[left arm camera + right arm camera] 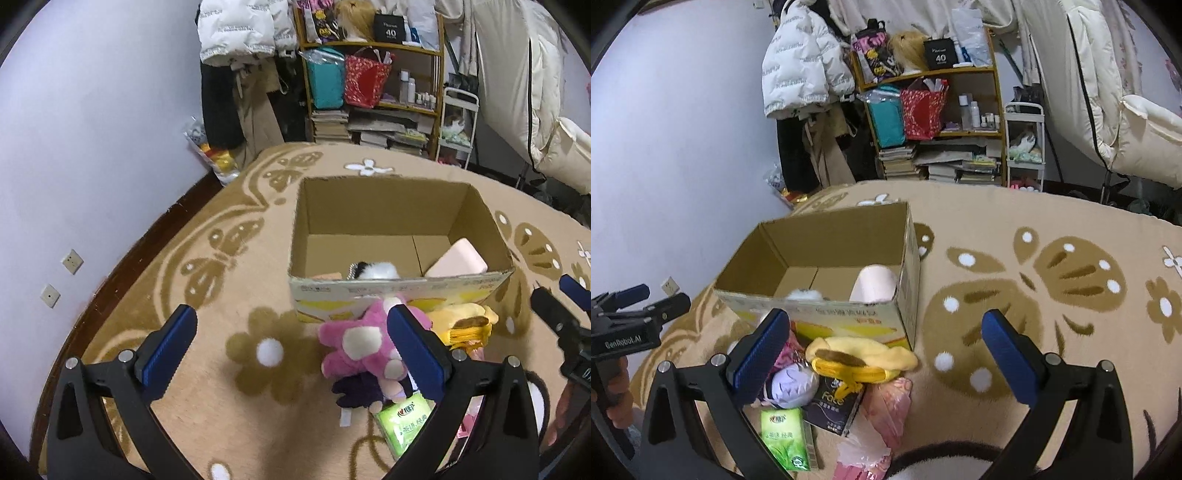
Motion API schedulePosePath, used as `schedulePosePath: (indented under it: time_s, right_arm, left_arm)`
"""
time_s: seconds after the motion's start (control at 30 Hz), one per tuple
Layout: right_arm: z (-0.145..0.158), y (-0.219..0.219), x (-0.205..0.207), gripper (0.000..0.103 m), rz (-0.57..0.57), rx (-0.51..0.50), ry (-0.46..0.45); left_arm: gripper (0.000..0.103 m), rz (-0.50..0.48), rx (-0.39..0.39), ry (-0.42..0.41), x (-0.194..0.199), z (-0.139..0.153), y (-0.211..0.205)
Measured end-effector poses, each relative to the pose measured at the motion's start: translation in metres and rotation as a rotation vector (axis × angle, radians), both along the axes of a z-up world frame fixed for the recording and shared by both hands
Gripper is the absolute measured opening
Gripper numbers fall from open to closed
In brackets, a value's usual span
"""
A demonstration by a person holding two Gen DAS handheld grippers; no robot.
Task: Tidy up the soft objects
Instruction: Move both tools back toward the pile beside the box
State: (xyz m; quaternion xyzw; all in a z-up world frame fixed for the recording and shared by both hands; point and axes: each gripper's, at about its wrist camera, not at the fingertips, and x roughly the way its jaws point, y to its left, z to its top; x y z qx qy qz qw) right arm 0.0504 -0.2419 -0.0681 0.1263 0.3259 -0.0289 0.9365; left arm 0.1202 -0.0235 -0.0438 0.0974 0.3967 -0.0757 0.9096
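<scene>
An open cardboard box (pixel 400 291) (pixel 827 314) stands on the patterned rug, holding a pink pad (pixel 458 263) (pixel 874 284) and a black-and-white plush (pixel 373 270) (pixel 804 294). In front of it lie a pink plush (pixel 354 343), a yellow plush (pixel 465 321) (pixel 857 354), a purple doll (pixel 790 386), a green tissue pack (pixel 406 421) (pixel 786 439), a dark tissue pack (pixel 834 406) and pink wrapped items (pixel 886 410). My left gripper (pixel 291 325) is open above the rug, its right finger over the pink plush. My right gripper (pixel 886 328) is open above the pile.
A wooden shelf (pixel 934 110) with bags, bottles and stacked books stands at the back beside hanging coats (pixel 801 62). A white cart (pixel 1025 147) and a cream cover (pixel 1108 92) are at the right. A purple wall (pixel 92 110) borders the rug's left.
</scene>
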Motion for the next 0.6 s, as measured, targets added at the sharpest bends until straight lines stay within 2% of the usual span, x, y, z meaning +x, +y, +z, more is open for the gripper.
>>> schedulePosePath:
  time_s: [0.27, 0.6]
  right_arm:
    - [-0.024, 0.011, 0.012, 0.103, 0.054, -0.018, 0.053]
    - [-0.048, 0.016, 0.029, 0.103, 0.081, -0.021, 0.124]
  left_arm:
    - [0.102, -0.016, -0.005, 0.053, 0.005, -0.014, -0.007]
    - [0.102, -0.049, -0.072, 0.119, 0.019, -0.026, -0.017]
